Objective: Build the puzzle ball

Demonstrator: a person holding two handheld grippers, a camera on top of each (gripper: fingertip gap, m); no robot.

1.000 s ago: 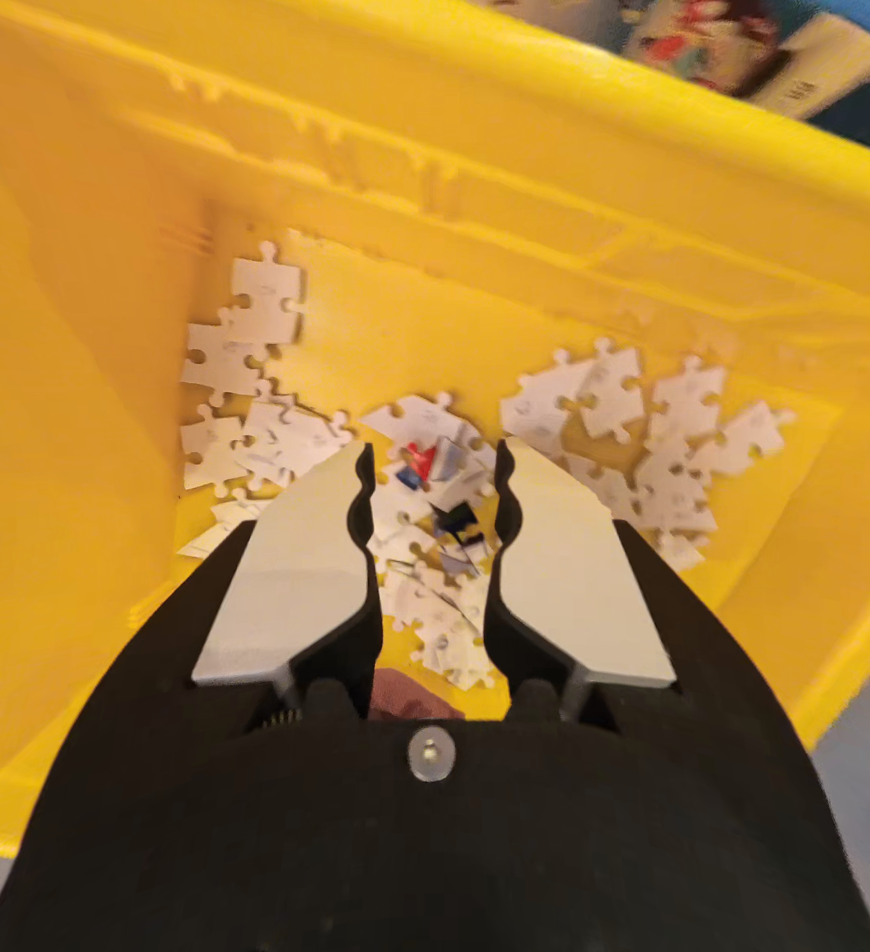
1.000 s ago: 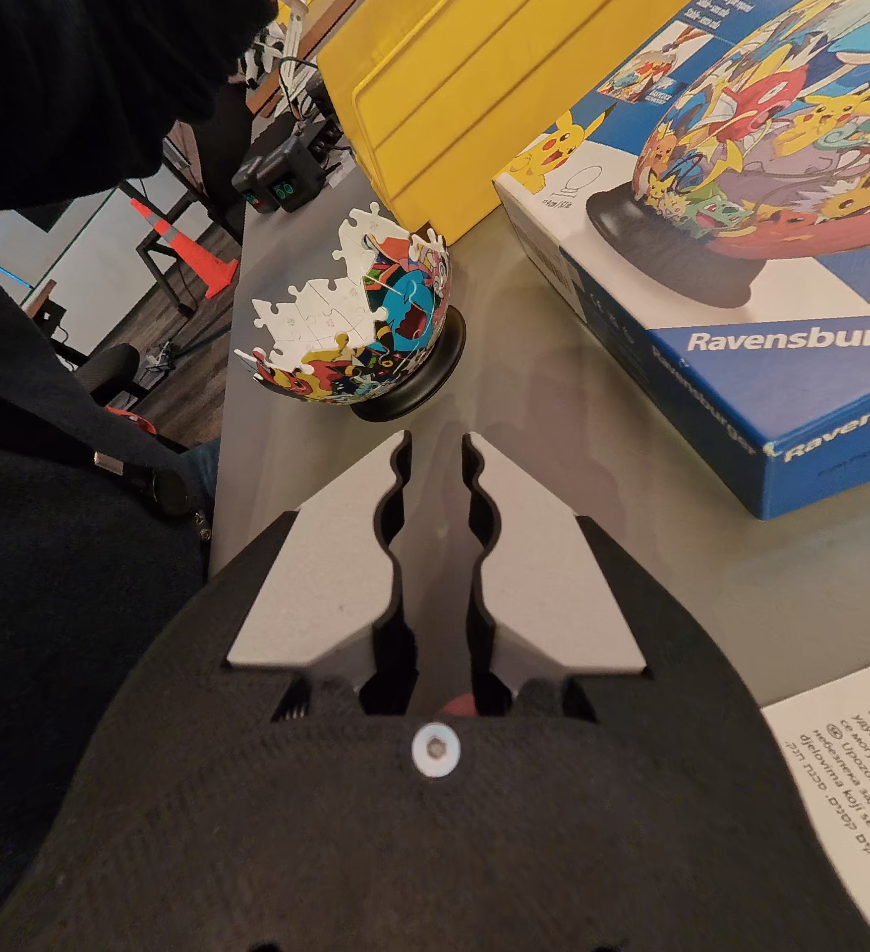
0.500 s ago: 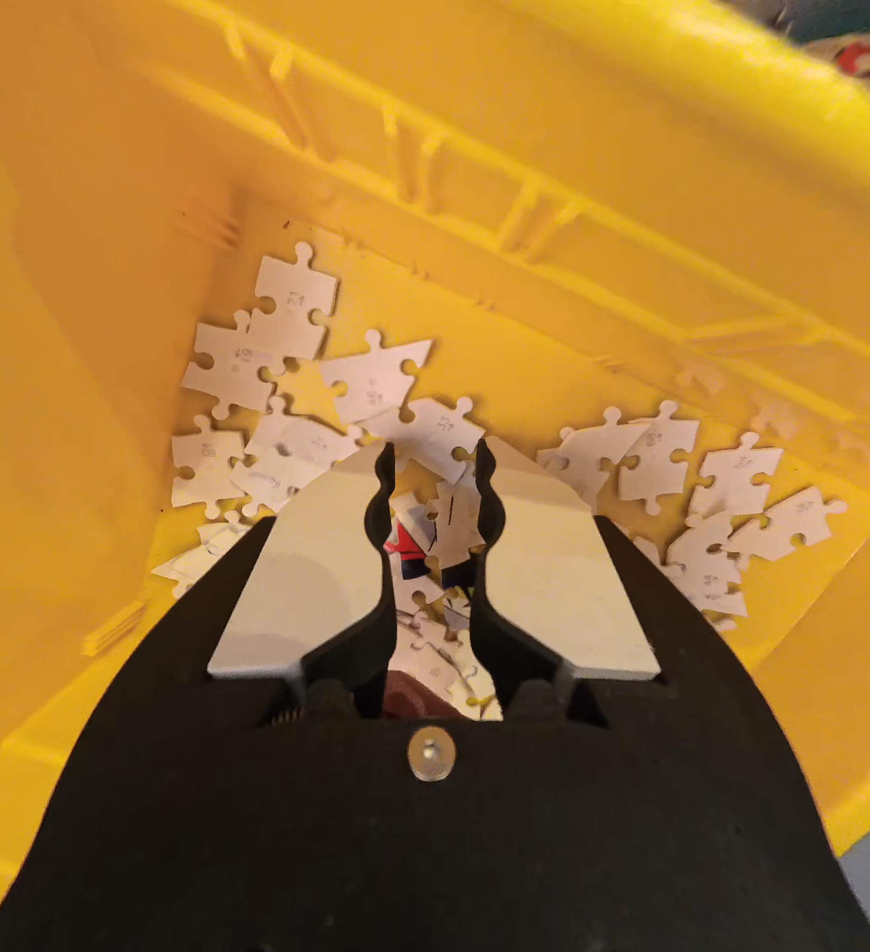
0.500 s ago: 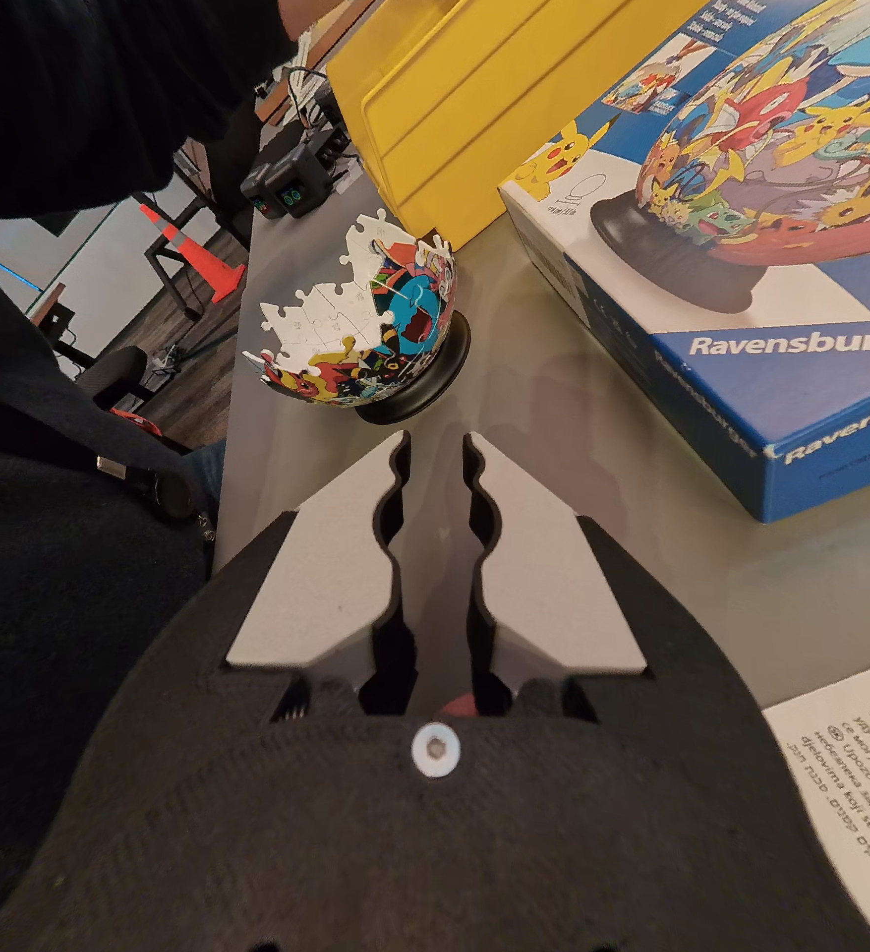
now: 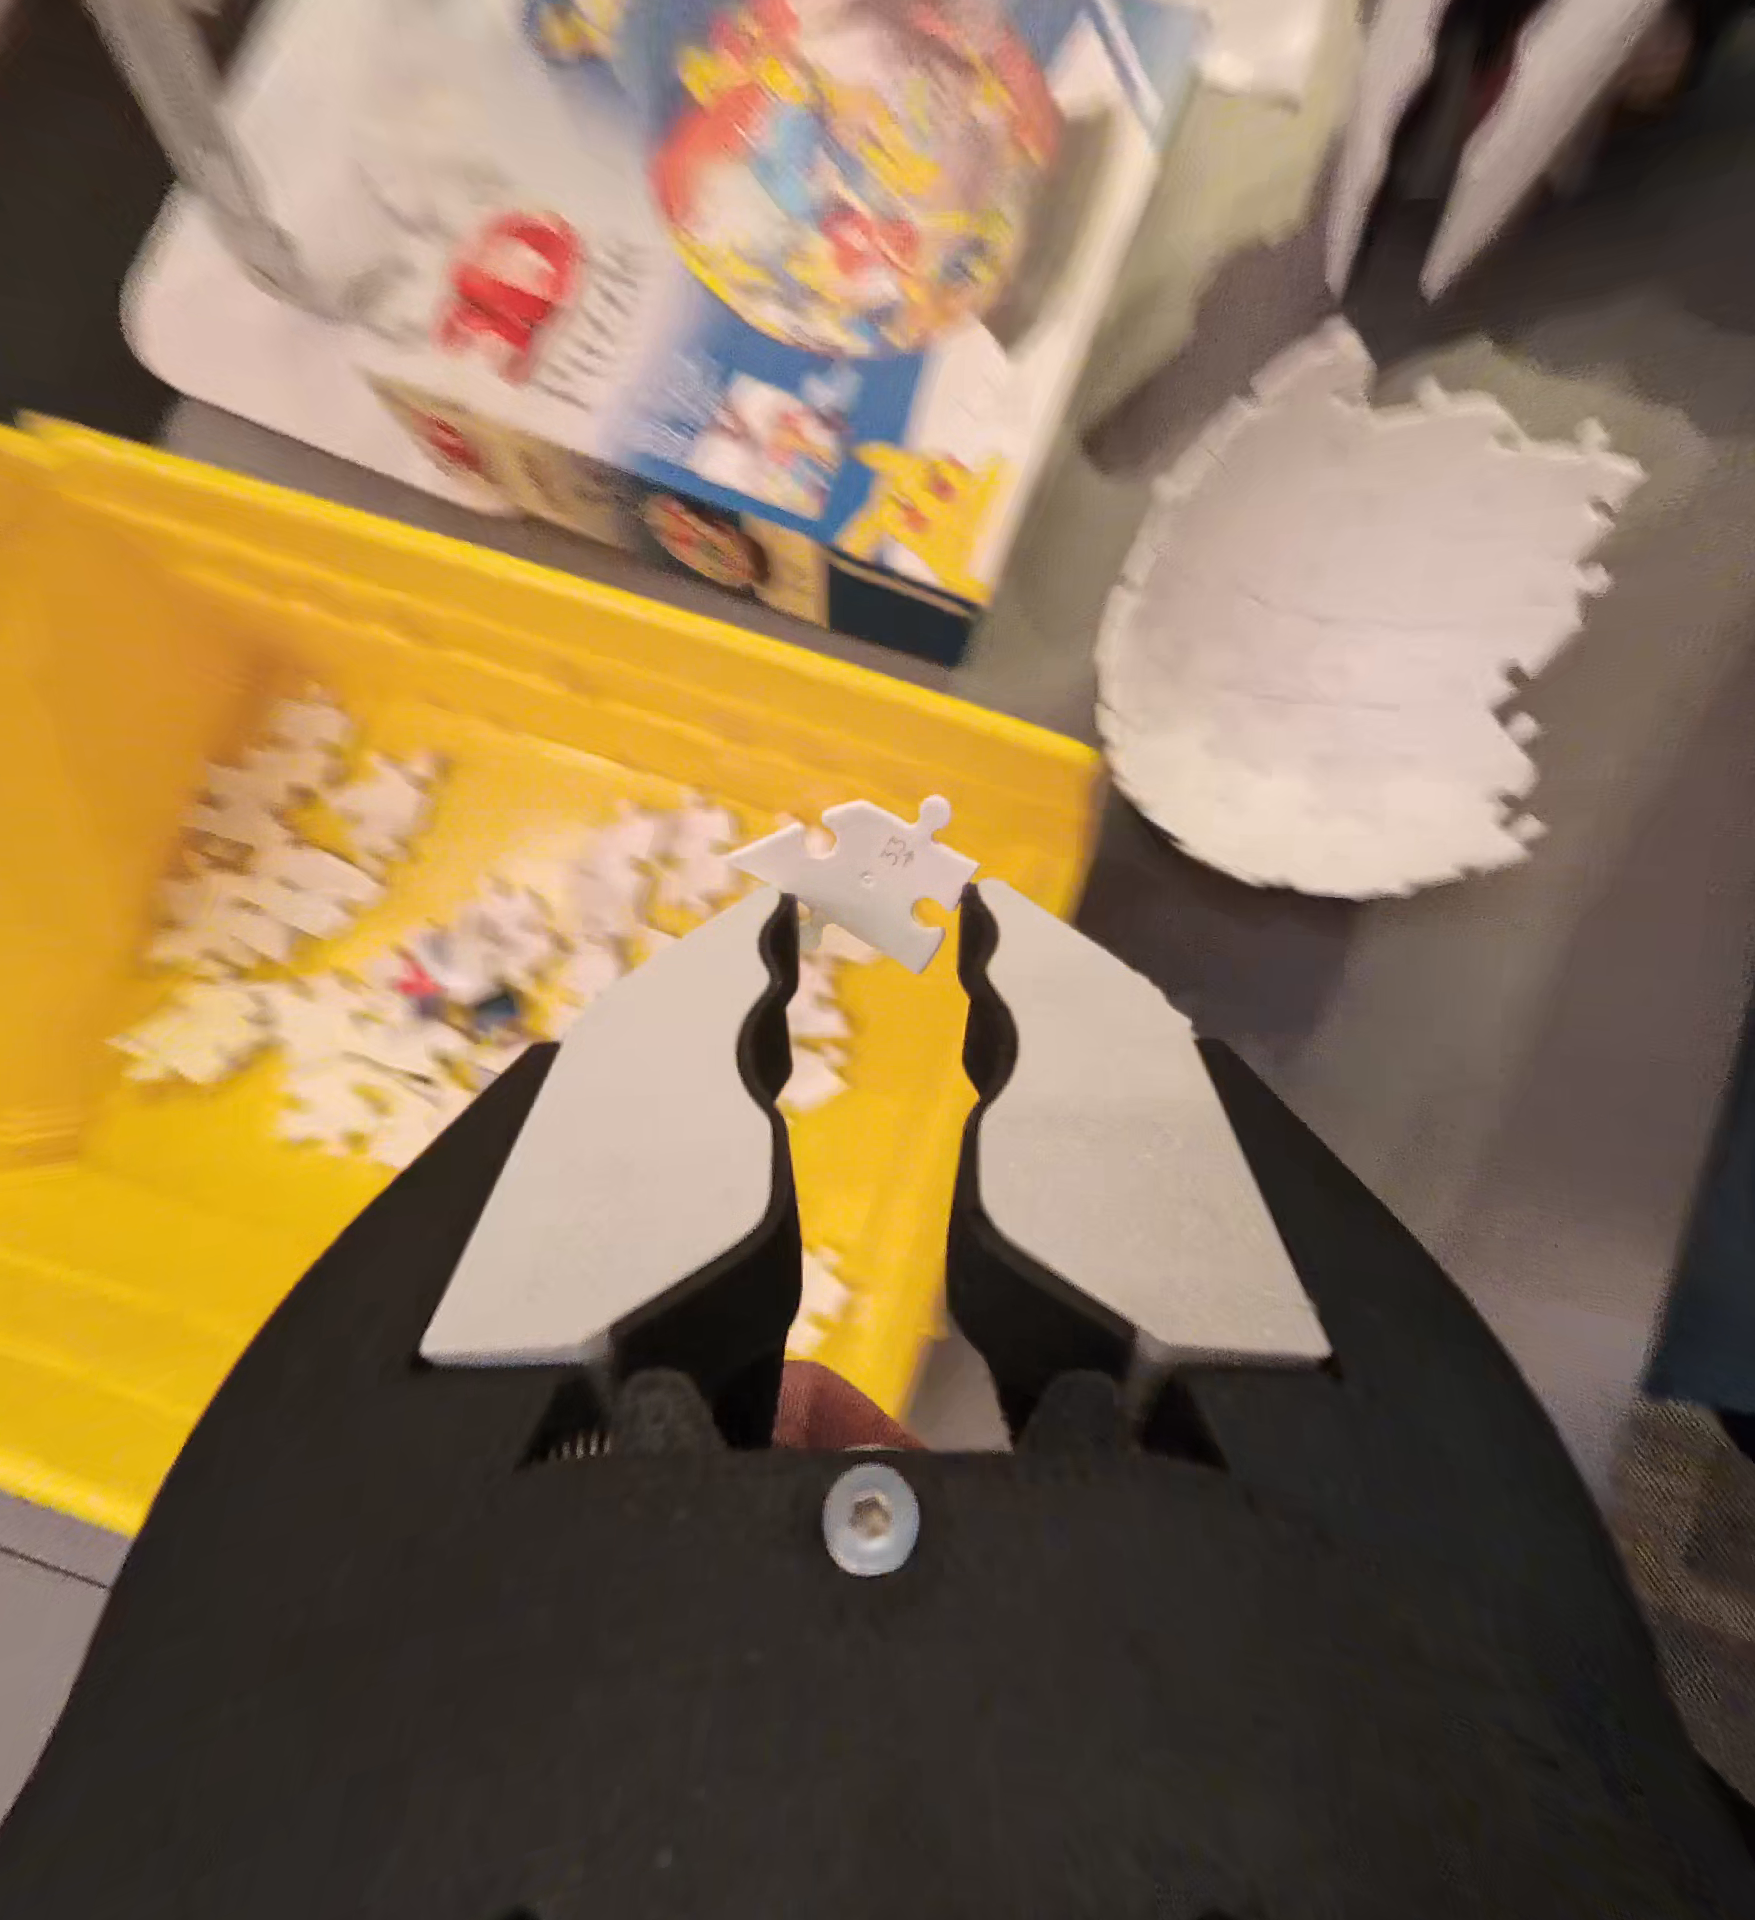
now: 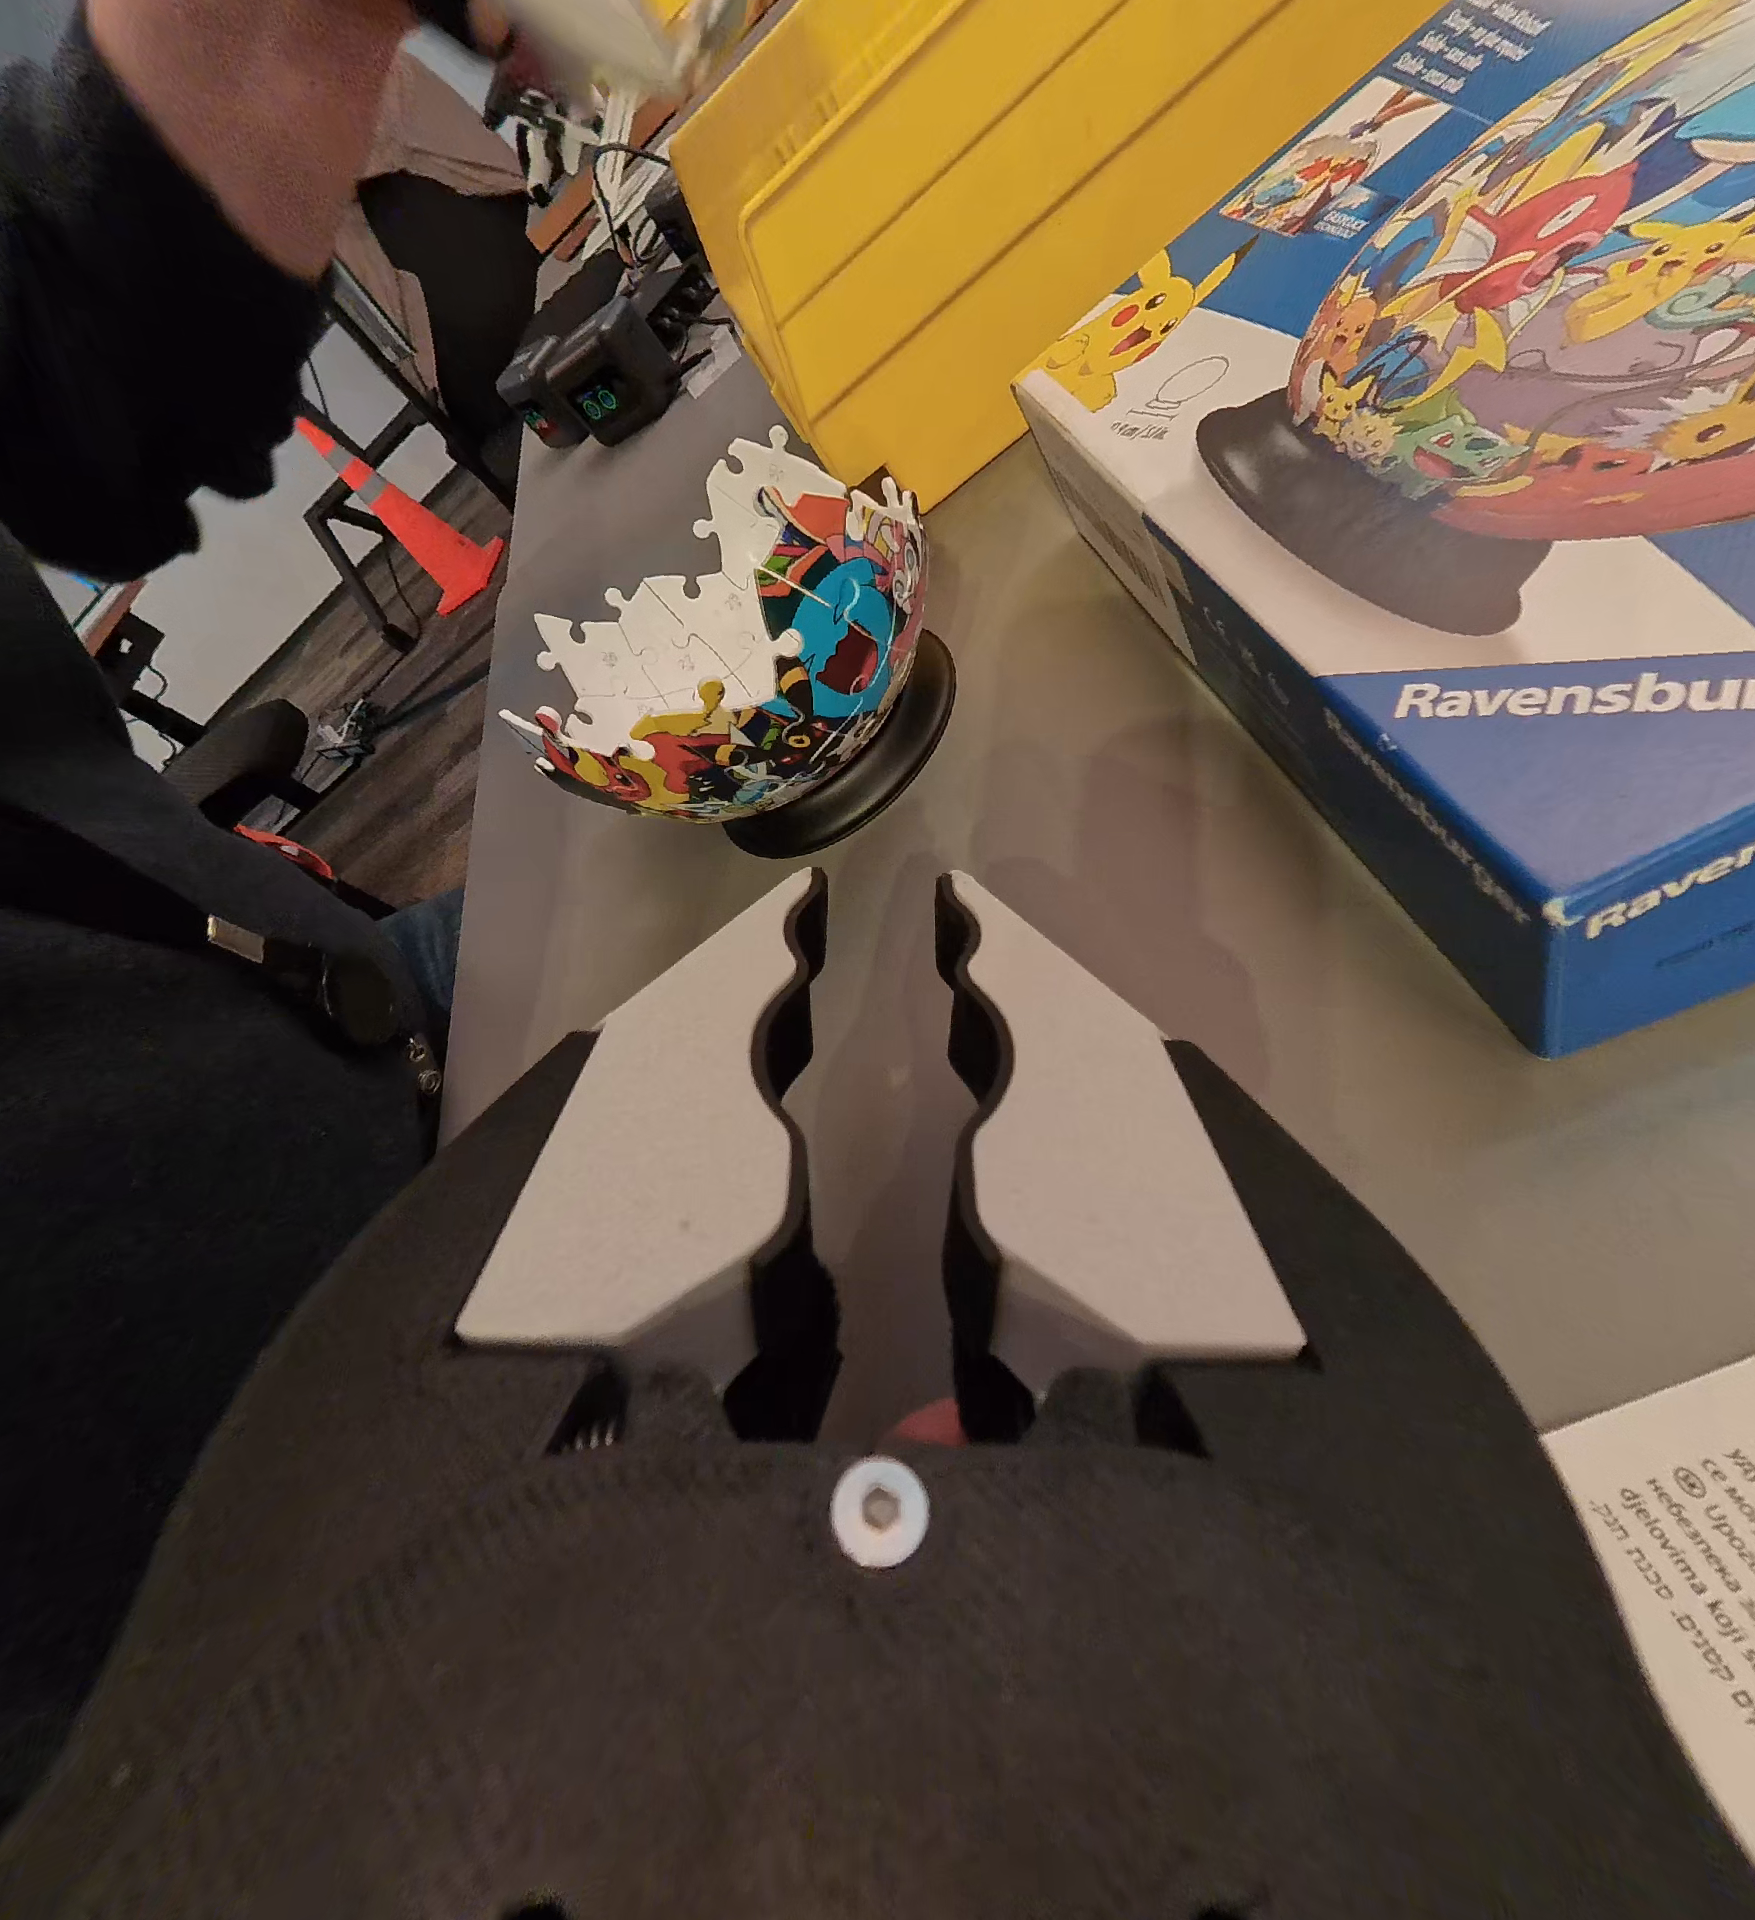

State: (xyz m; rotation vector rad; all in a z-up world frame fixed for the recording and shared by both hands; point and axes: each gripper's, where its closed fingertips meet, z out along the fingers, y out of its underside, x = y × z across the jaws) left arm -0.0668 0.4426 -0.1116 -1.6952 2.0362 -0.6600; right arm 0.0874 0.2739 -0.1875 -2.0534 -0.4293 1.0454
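My left gripper (image 5: 868, 906) is now up out of the yellow plastic bin (image 5: 561, 665), jaws pinching one white puzzle piece (image 5: 868, 868). Right gripper (image 6: 881, 894) unchanged, jaws narrow and empty, near the half-built colourful puzzle ball (image 6: 748, 665) on the bench (image 6: 1216, 894).

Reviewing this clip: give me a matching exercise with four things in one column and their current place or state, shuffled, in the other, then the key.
1. white puzzle piece
2. half-built puzzle ball
3. loose pieces
4. right claw

A. lying in the yellow bin
B. open and empty above the grey table
C. pinched at the tips of the left claw
D. sitting on a black stand

Pairs: 1-C, 2-D, 3-A, 4-B
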